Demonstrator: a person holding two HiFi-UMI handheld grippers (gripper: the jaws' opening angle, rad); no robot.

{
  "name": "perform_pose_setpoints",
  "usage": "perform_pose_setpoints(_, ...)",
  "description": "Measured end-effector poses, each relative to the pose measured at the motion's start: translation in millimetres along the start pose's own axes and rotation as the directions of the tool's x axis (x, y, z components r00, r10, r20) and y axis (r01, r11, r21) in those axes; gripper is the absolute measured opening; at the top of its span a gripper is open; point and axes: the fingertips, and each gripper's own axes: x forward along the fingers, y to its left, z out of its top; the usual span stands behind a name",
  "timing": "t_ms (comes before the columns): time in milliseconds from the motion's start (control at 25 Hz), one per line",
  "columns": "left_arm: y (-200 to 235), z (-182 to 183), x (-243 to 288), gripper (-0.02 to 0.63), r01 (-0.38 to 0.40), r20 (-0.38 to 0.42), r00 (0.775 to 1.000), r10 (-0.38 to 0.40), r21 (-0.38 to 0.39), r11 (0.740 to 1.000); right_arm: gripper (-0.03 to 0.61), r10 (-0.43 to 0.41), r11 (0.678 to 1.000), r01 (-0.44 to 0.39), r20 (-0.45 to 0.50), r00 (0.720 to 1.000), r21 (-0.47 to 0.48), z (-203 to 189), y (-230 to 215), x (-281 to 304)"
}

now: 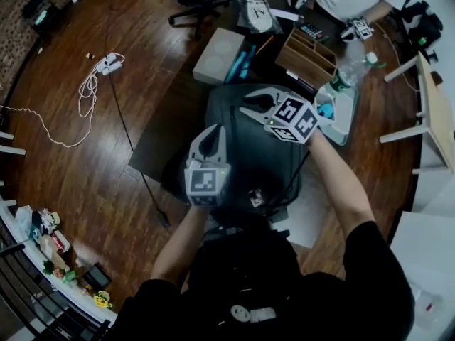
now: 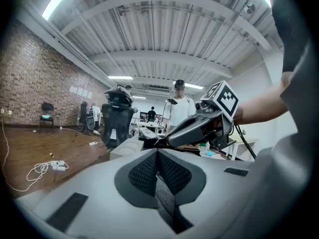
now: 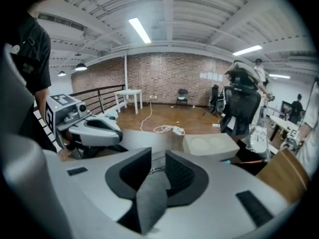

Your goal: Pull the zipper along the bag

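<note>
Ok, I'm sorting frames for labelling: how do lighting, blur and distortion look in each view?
Head view: dim, the black bag merges with the dark table, edges bend. Left gripper view: strong fisheye, black corners, ceiling light blown out. Right gripper view: evenly lit, mostly sharp, same fisheye curve.

I see my left grey plastic gripper (image 1: 210, 139) pointing ahead, jaws together. My right grey plastic gripper (image 1: 250, 103) is angled leftward, jaws parted. Both forearms extended.

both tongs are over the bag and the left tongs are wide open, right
No: the left tongs are shut, pads together, as the left gripper view shows. They and the right tongs are over the bag.
</note>
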Motion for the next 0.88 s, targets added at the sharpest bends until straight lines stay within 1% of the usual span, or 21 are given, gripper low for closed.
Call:
perform_pose_setpoints(80, -1, -4, 4, -0.002, 0.000, -0.019, 1.000, 0.000, -0.017, 1.000, 0.111, 0.078, 0.997, -0.078, -0.050, 0.996, -0.001, -12, -1, 14)
perform_pose_setpoints(200, 1, -6, 10, -0.002, -0.009, -0.025, 1.000, 0.007, -0.042, 0.999, 0.186, 0.196, 0.981, -0.195, -0.122, 0.973, 0.020, -28, 1, 32)
perform_pose_setpoints(320, 5, -10, 17, -0.002, -0.020, -0.029, 0.999, 0.019, -0.047, 0.999, 0.218, 0.279, 0.960, -0.277, -0.173, 0.945, 0.038, -36, -2, 48)
perform_pose_setpoints(400, 11, -13, 21, -0.002, -0.037, -0.027, 0.999, 0.036, -0.038, 0.999, 0.218, 0.324, 0.945, -0.324, -0.234, 0.917, 0.040, -44, -7, 61)
perform_pose_setpoints(480, 15, -15, 23, -0.002, -0.046, -0.030, 0.999, 0.045, -0.045, 0.998, 0.218, 0.379, 0.923, -0.381, -0.299, 0.875, 0.054, -53, -7, 68)
perform_pose_setpoints(560, 17, -18, 23, -0.002, -0.052, -0.030, 0.998, 0.051, -0.049, 0.997, 0.218, 0.430, 0.899, -0.432, -0.342, 0.835, 0.075, -60, -5, 72)
perform_pose_setpoints(640, 20, -22, 23, -0.002, -0.059, -0.031, 0.998, 0.057, -0.048, 0.997, 0.218, 0.459, 0.883, -0.462, -0.363, 0.811, 0.086, -62, -5, 75)
perform_pose_setpoints(720, 24, -27, 23, 0.000, -0.065, -0.037, 0.997, 0.064, -0.049, 0.997, 0.216, 0.470, 0.874, -0.480, -0.386, 0.794, 0.077, -64, -6, 76)
perform_pose_setpoints(800, 27, -28, 21, -0.002, -0.072, -0.037, 0.997, 0.070, -0.051, 0.996, 0.216, 0.467, 0.865, -0.500, -0.423, 0.777, 0.037, -64, -4, 76)
perform_pose_setpoints(880, 29, -28, 20, -0.002, -0.077, -0.033, 0.997, 0.075, -0.052, 0.996, 0.216, 0.474, 0.847, -0.532, -0.455, 0.754, 0.000, -62, 3, 75)
